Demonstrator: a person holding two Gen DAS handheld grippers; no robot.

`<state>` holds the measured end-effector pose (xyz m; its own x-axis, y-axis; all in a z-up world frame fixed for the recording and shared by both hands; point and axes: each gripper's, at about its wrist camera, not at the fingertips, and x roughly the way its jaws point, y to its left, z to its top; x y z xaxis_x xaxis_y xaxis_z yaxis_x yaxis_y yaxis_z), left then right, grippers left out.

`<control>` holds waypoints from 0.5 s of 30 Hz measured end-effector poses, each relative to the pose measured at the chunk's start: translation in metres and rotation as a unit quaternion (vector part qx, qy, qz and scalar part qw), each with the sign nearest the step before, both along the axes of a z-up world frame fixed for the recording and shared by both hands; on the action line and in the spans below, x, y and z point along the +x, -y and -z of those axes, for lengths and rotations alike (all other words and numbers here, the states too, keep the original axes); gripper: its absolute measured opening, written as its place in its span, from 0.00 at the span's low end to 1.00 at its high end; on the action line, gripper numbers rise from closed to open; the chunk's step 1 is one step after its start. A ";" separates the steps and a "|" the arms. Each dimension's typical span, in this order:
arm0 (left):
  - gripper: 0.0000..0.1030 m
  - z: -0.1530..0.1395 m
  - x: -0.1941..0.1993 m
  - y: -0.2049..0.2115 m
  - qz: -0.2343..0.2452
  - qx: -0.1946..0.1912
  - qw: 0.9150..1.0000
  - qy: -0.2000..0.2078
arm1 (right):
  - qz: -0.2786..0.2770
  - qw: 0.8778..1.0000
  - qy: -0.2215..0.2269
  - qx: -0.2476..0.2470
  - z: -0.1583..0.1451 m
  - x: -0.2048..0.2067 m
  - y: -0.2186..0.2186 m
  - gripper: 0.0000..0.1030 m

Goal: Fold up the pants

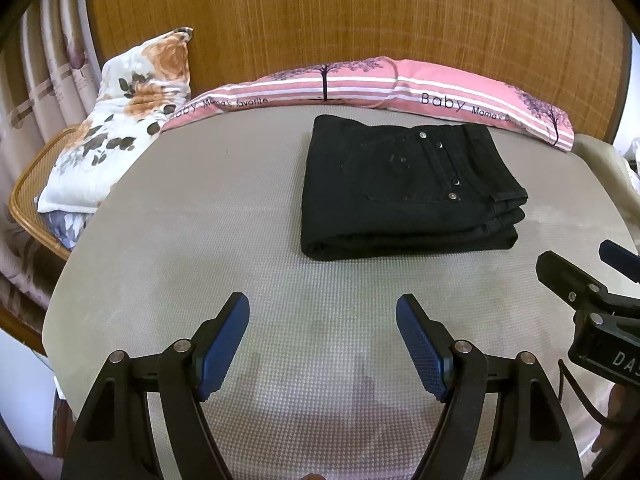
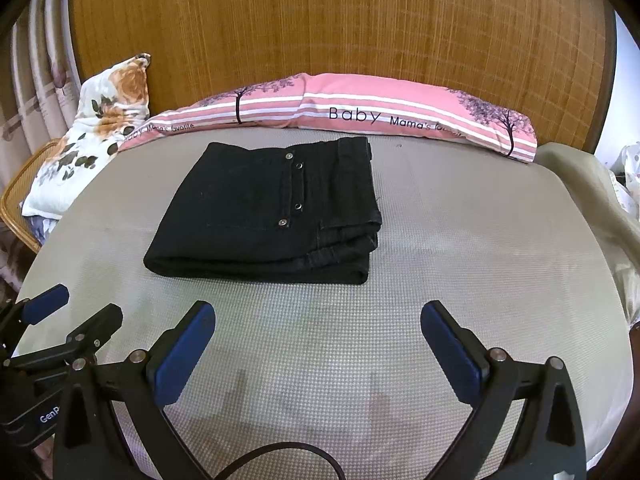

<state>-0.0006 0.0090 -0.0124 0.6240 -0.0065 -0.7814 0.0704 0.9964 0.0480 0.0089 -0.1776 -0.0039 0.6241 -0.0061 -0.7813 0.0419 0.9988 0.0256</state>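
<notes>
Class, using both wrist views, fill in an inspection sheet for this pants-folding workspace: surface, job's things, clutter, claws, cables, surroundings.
Surface: grey textured mat, bare around the job's thing.
Job's things: black pants, folded into a compact stack, lying flat near the far side of the mat.
Clutter: nothing seen on the mat itself.
Claws: left claw and right claw, both open, holding nothing, near edge, apart from the pants.
Cables: black cable looping under the right claw.
Surroundings: pink striped pillow behind the pants, floral pillow at left, woven headboard, curtain.
</notes>
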 end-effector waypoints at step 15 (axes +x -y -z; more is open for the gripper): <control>0.74 0.002 0.002 0.004 0.008 0.013 1.000 0.000 | -0.007 1.000 -0.014 -0.003 0.007 0.003 -0.004 0.99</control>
